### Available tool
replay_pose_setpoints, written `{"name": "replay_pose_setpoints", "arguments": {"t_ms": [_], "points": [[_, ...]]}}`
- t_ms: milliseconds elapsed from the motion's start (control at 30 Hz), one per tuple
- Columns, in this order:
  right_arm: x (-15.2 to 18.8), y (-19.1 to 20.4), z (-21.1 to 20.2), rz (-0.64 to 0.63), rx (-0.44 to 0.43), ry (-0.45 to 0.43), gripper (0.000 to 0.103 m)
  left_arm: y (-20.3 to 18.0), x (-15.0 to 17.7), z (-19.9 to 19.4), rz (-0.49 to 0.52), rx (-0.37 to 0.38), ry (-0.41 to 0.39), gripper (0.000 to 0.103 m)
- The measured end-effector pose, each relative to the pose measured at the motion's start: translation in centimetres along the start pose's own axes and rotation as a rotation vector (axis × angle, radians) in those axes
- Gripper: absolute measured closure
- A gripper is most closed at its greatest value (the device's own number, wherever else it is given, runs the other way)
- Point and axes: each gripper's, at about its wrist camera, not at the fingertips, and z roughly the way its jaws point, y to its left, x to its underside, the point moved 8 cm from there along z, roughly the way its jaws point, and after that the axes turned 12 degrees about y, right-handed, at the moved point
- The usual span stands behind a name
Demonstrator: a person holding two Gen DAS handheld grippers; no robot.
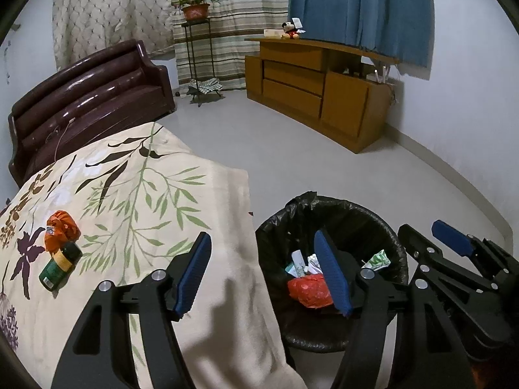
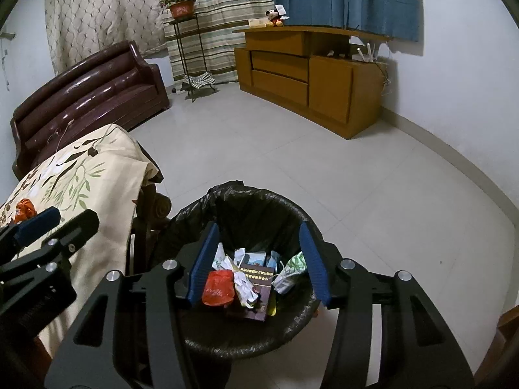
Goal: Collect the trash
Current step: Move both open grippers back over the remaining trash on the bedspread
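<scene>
A bin lined with a black bag (image 1: 356, 214) (image 2: 259, 201) stands on the floor beside the table. Inside lie a red wrapper (image 1: 308, 288) (image 2: 219, 287), crumpled white paper (image 2: 243, 283), a green-and-white packet (image 1: 378, 259) (image 2: 293, 265) and a dark booklet (image 2: 256, 278). My right gripper (image 2: 259, 259) (image 1: 428, 236) hangs open over the bin, nothing between its fingers. My left gripper (image 1: 262, 275) (image 2: 61, 223) stands open over the table's edge and the bin's rim, also empty. On the floral tablecloth (image 1: 146, 194) lie an orange crumpled wrapper (image 1: 61, 230) (image 2: 25, 209) and a green bottle with a yellow label (image 1: 60, 264).
A dark red sofa (image 1: 90, 97) stands behind the table. A wooden cabinet (image 1: 318, 90) lines the right wall, with a soft toy (image 1: 292, 30) on top. A metal plant stand (image 1: 198, 55) with a potted plant is by the curtains. Pale tiled floor (image 2: 324, 162) lies beyond the bin.
</scene>
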Motion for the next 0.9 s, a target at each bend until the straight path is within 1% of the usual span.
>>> {"name": "replay_pose_setpoints", "arguments": {"t_ms": [33,233,467,567,633,900], "points": [[0.1,0.1,0.0,-0.001,-0.001,0.002,0.052,0.1,0.0,-0.1,-0.002,-0.002,-0.001,0.034],[0.9,1.4,-0.3,-0.014,-0.012,0.012,0.052,1.9,0.8,-0.5,-0.018,-0.018,0.002,0.034],[1.7,4.5,-0.5,-0.055,-0.044,0.026,0.052,5.1,2.4,-1.2,-0.063,-0.04,0.015,0.034],[2.0,6.0,-0.6,-0.076,-0.062,0.033,0.051,6.8,3.3,-1.7,-0.084,-0.056,0.019,0.034],[2.1,7.1,-0.7,-0.092,-0.069,0.035,0.044,7.8,3.8,-2.0,-0.098,-0.066,0.021,0.034],[2.4,11.9,-1.0,-0.158,-0.11,0.037,0.043,13.6,5.3,-3.1,-0.171,-0.124,0.025,0.034]]}}
